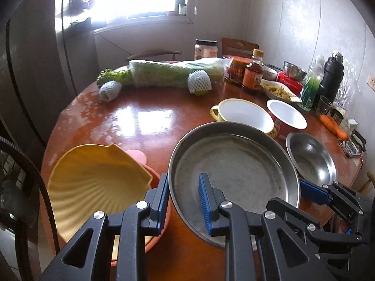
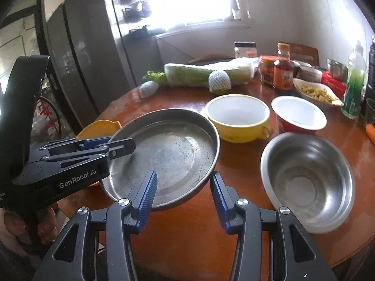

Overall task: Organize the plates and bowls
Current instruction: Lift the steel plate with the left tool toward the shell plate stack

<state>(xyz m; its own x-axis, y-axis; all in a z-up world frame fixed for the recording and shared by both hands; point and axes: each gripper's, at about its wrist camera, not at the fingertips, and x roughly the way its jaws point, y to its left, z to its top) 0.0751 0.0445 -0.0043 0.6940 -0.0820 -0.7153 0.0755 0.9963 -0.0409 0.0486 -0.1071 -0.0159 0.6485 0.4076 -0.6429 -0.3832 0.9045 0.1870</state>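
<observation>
A large steel plate [image 1: 234,168] [image 2: 168,154] is tilted over the round brown table [image 1: 145,121]. My left gripper [image 1: 185,187] straddles its left rim with jaws apart, one finger [image 1: 206,201] inside the plate and one outside. My right gripper [image 2: 184,187] is open, its jaws astride the plate's near right rim. A yellow shell-shaped dish [image 1: 93,185] lies in an orange bowl [image 1: 159,229] at the left. A steel bowl [image 2: 307,182], a yellow enamel bowl [image 2: 239,117] and a red bowl [image 2: 297,117] stand to the right.
A wrapped cabbage [image 1: 173,72], two netted fruits [image 1: 199,82], sauce bottles [image 1: 253,75], jars, a food dish [image 1: 279,91], a black flask [image 1: 331,79] and a carrot [image 1: 334,126] crowd the table's far side. A fridge [image 2: 89,53] stands at the left.
</observation>
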